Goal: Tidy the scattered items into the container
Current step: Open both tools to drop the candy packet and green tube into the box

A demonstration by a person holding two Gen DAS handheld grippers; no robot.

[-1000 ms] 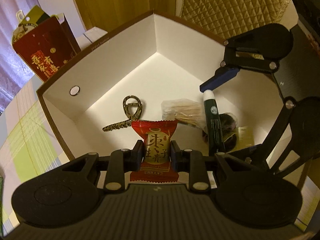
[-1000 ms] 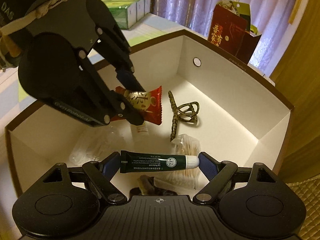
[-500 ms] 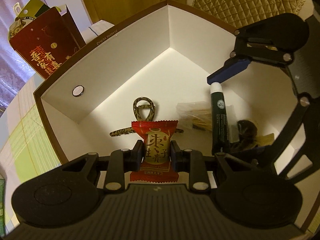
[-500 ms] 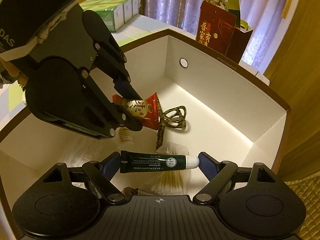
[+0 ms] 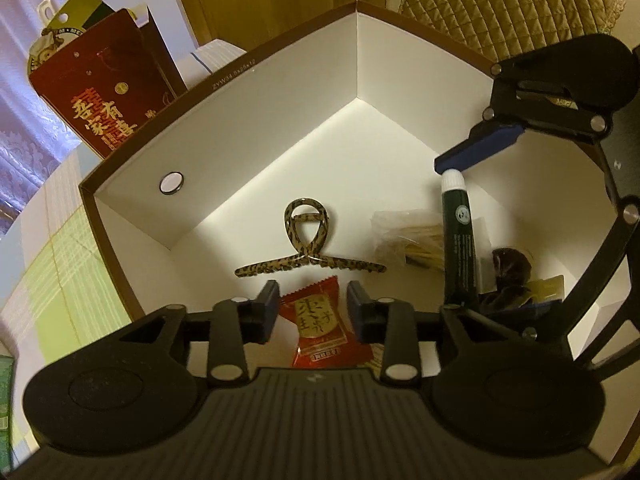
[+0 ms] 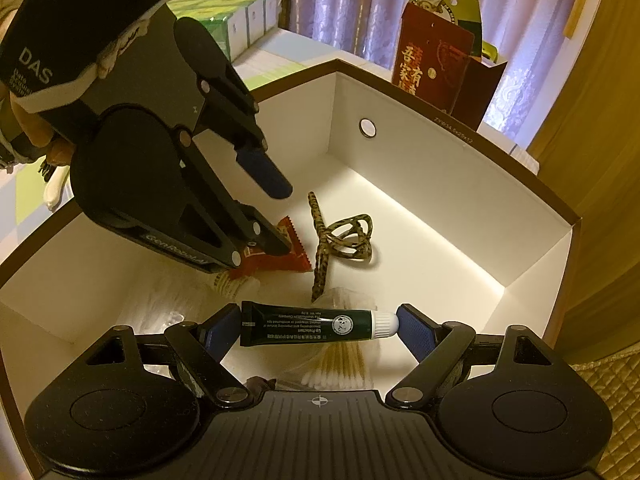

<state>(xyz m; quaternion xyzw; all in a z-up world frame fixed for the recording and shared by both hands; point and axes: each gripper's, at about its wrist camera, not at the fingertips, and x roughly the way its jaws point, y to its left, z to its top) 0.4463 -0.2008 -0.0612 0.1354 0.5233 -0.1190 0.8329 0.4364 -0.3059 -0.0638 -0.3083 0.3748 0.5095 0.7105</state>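
Inside the white box [image 5: 280,92], near its front wall, the left hand-held gripper [image 5: 313,306] is hanging with its jaws spread apart, and the red snack packet [image 5: 316,326] is lying tilted between them; the pads stand clear of the packet's sides. Just beyond the packet, toward the middle of the box floor, a leopard-print hair claw [image 5: 306,246] is resting on its side with its loop pointing at the far corner. Toward the right wall, a clear bag of cotton swabs [image 5: 408,236] is lying on the floor, and beside it a dark scrunchie [image 5: 512,268] is sitting on a yellowish card.

Over that right side, the right hand-held gripper [image 6: 320,326] is gripping a dark green lip-balm tube [image 6: 316,323] end to end, one blue pad pressing on the crimped tail and the other on the white cap, so the tube is spanning the gap crosswise above the swabs [image 6: 340,368]. In the right wrist view the left hand-held gripper [image 6: 272,216] is reaching down into the box [image 6: 440,184] with the red packet [image 6: 280,260] under its lower finger; the hair claw [image 6: 340,240] is lying just beside it.

Outside the box, at its far rim, a red gift bag [image 5: 100,100] is standing upright on the desk [image 5: 52,280], which is wearing a green checked cloth.
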